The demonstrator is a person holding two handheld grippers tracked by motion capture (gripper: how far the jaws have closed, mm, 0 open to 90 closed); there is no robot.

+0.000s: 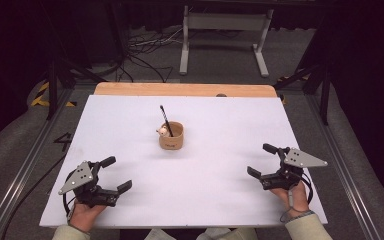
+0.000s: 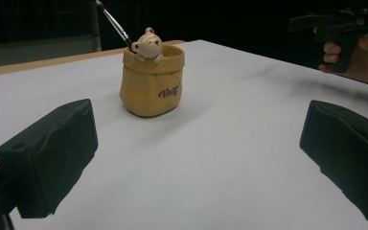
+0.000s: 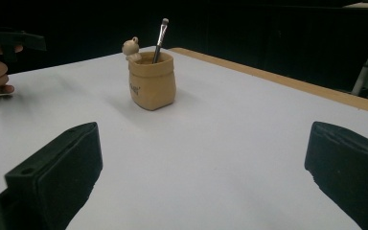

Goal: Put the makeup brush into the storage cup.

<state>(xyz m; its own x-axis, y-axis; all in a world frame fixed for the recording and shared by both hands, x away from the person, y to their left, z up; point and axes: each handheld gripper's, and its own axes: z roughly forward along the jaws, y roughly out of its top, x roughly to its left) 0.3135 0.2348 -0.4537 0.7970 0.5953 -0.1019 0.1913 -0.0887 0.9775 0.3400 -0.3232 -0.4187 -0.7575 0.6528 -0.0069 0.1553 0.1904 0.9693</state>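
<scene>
A small tan pot (image 1: 171, 136) shaped like a sack stands near the middle of the white table (image 1: 220, 190), with a little bear figure (image 1: 163, 131) on its rim. A dark brush (image 1: 166, 119) stands in the pot and leans toward the far side. The pot (image 2: 152, 81) and its bear (image 2: 147, 44) sit straight ahead in the left gripper view; the pot (image 3: 152, 80) and brush (image 3: 160, 37) also appear in the right gripper view. My left gripper (image 1: 119, 174) is open near the front left. My right gripper (image 1: 261, 160) is open near the front right. Both hold nothing.
A strip of bare wood (image 1: 185, 89) runs along the table's far edge. Beyond it stand a white metal frame (image 1: 225, 30) and loose cables (image 1: 145, 50) on the floor. Metal rails (image 1: 20, 180) flank the table on both sides.
</scene>
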